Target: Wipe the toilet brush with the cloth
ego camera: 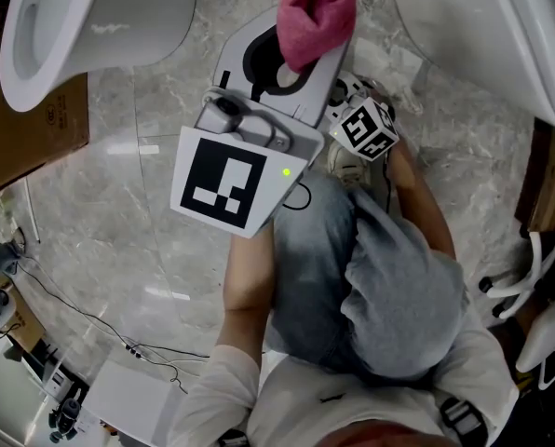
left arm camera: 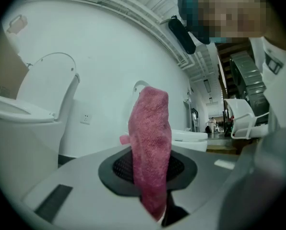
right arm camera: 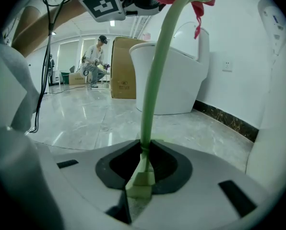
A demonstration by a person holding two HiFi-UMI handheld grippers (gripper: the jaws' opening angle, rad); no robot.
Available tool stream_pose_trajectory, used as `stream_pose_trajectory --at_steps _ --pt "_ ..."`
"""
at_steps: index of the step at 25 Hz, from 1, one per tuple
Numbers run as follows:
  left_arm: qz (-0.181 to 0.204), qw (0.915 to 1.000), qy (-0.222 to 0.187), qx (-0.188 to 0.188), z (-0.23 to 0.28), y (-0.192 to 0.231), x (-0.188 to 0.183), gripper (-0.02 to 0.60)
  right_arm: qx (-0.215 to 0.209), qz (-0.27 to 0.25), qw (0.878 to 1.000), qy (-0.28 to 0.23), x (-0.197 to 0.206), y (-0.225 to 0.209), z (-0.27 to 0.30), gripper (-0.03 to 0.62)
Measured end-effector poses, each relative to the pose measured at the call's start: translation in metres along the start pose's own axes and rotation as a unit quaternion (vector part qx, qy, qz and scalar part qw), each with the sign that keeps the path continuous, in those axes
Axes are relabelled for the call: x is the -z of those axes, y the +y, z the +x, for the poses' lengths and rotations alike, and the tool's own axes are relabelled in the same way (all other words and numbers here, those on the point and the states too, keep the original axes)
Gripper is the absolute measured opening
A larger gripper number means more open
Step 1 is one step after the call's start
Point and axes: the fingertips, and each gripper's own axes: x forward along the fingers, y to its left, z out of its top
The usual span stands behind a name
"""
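Left tool [left arm camera: 155, 207] pinches the pink cloth [left arm camera: 150, 143], right tool [right arm camera: 142, 178] clamps the green toilet brush handle [right arm camera: 155, 75]; we risk the bent handle slipping if we pull hard.

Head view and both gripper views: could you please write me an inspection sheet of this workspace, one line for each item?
Surface: glossy pale marble floor; no table seen.
Job's things: pink cloth, bunched round the upper end of the toilet brush; only the brush's green handle shows.
Clutter: cardboard box standing on the floor.
Grippers: left gripper shut on the cloth; right gripper shut on the handle's lower end.
Cables: thin black cables lying on the floor at the lower left of the head view.
Surroundings: white toilets on both sides, white wall with a socket, a person farther off.
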Motion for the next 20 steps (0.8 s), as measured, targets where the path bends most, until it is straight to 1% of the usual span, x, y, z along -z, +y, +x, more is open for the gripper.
stream_pose_trajectory --at_steps 6,10,15,20 --pt "-0.016 0.9992 0.035 0.013 -0.009 -0.010 0.043 0.087 -0.001 -0.001 1.000 -0.002 0.000 -0.001 0.000 0.055" --pt "-0.025 0.9970 0.071 0.017 -0.022 -0.015 0.081 0.087 -0.002 -0.006 1.000 -0.004 -0.001 -0.001 0.002 0.055" --pt "-0.041 0.9914 0.121 0.030 -0.034 -0.021 0.130 0.086 -0.001 -0.010 1.000 -0.007 0.001 -0.001 0.000 0.055" --pt "-0.070 0.9847 0.153 0.043 -0.043 -0.018 0.170 0.086 0.000 -0.013 1.000 -0.008 0.000 -0.001 0.001 0.055"
